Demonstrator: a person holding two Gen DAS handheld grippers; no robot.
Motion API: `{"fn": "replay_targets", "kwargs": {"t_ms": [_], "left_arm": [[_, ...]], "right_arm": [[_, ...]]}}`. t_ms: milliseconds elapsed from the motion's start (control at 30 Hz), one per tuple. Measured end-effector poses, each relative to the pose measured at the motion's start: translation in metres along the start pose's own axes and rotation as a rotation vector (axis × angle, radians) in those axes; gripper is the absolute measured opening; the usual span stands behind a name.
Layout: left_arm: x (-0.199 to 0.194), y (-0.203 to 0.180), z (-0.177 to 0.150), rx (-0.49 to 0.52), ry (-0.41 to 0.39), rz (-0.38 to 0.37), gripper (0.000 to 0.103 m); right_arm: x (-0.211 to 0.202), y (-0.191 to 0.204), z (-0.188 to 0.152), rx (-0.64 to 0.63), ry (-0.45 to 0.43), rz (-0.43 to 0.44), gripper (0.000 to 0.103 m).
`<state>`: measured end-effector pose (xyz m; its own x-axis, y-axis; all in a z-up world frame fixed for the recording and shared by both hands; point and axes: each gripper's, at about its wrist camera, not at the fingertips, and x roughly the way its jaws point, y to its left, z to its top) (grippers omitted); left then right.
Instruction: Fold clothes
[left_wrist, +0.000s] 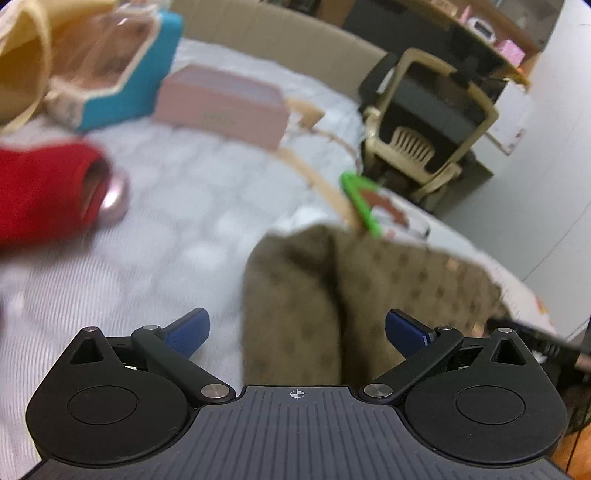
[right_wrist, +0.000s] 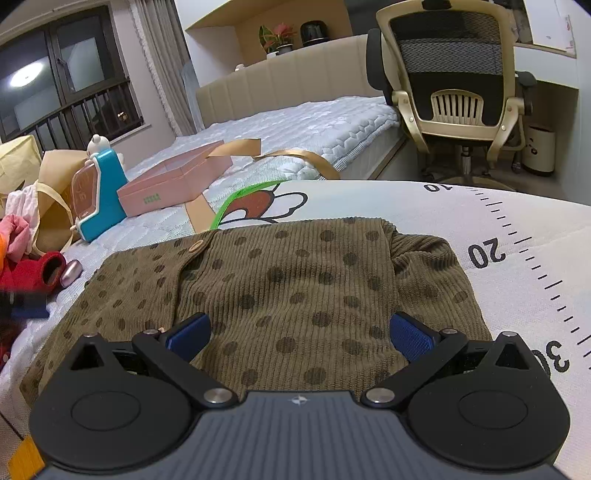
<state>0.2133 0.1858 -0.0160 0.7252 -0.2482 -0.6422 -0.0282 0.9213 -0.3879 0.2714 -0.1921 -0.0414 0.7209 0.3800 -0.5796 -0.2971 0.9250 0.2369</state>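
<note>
An olive-brown ribbed cardigan (right_wrist: 280, 280) with dark dots and a wooden button lies spread flat on a white mat printed with a ruler scale (right_wrist: 517, 236). My right gripper (right_wrist: 299, 332) hovers just above its near part, open, with nothing between the blue pads. In the blurred left wrist view the same cardigan (left_wrist: 332, 291) shows with one side folded over in a thick crease. My left gripper (left_wrist: 297, 330) is open over its near edge, holding nothing.
On the quilted mattress (right_wrist: 314, 122) sit a pink box (right_wrist: 173, 181), a blue toy case (right_wrist: 101, 195), a paper bag and a red garment (right_wrist: 33, 273) with other clothes at the left. An office chair (right_wrist: 454, 85) stands beside the bed. A green-edged cartoon print (left_wrist: 369, 206) marks the mat.
</note>
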Motion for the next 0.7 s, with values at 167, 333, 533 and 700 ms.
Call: {"fn": "replay_targets", "kwargs": {"t_ms": [167,333,533,700], "left_arm": [[-0.012,-0.002,-0.021,-0.004,0.010,-0.008,0.103],[-0.030,-0.034,-0.026,0.102,-0.046,-0.121,0.103],[-0.006,-0.102,-0.044,0.269,-0.008,-0.326,0.103],[0.021,-0.117,-0.066,0.305,0.080,-0.252,0.103]], "right_arm": [[-0.009,0.025,-0.011,-0.250,0.079,-0.114,0.103],[-0.040,0.020,-0.016,-0.320,0.097,-0.198,0.103],[-0.060,0.027,-0.019,-0.296,0.030,-0.173,0.103],[-0.056,0.035,-0.036,-0.387,0.095,-0.204,0.103]]}}
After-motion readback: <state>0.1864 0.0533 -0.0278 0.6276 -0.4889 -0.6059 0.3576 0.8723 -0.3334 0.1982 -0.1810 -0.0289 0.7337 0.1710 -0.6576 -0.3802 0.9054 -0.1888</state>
